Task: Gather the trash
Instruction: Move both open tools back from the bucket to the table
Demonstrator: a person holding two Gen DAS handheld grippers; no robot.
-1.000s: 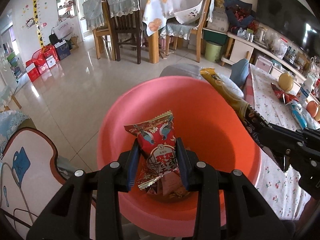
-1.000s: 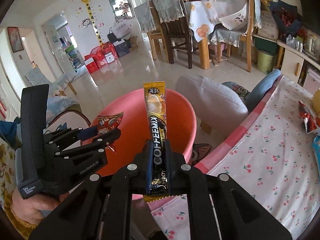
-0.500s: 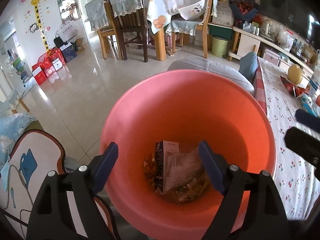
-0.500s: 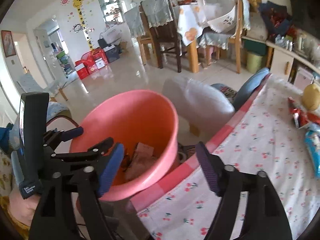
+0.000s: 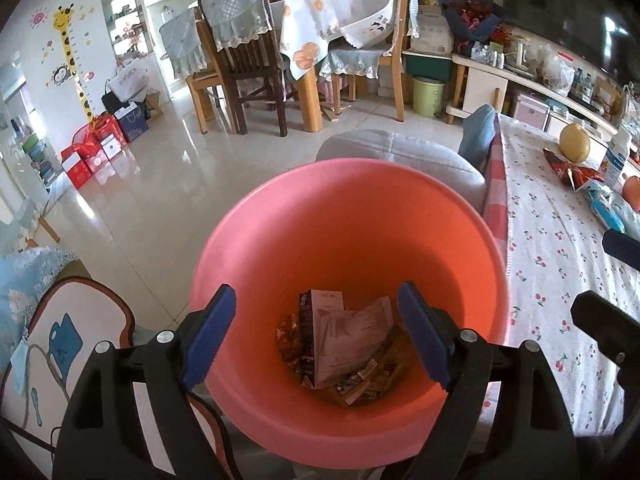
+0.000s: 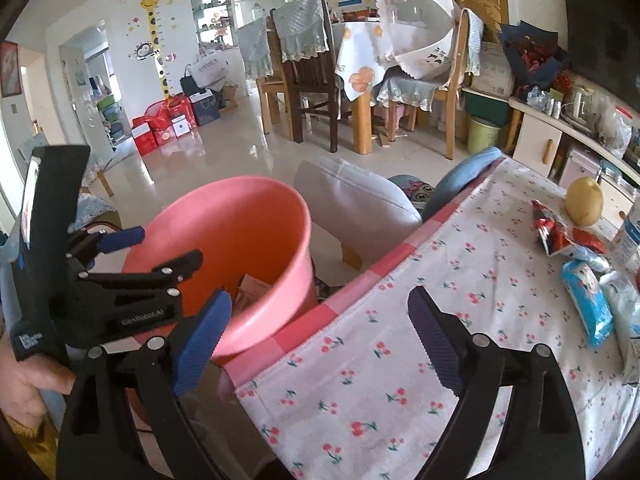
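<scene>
Two grippers, both empty. Left gripper [image 5: 316,336] hangs over the pink bin [image 5: 256,248] with jaws spread and nothing between the pads; the wrappers [image 5: 344,344] already collected lie at the bin bottom, dead centre in the left wrist view. Risk there: the bin sits just beside the table edge and looks light, so a finger clipping the rim on the way out could tip it and spill the load onto the tiled floor [image 5: 160,184]. Right gripper [image 6: 320,340] is over the cherry-print tablecloth [image 6: 460,280], bin at its 10 o'clock, jaws opening wider and clear of any object. Remaining trash, as I read it, sits at 2 to 3 o'clock in the right wrist view: red wrapper [image 6: 560,236] and blue packet [image 6: 588,304]. Risks: the red wrapper lies just beside the yellow pear [image 6: 584,202], so a sloppy approach could knock the fruit rolling; the blue packet is touching a pale packet [image 6: 624,304], so a wide grab may pinch both or snag the cloth and drag everything. Film wrappers are slick and flat, so expect slip unless the pads land square.
</scene>
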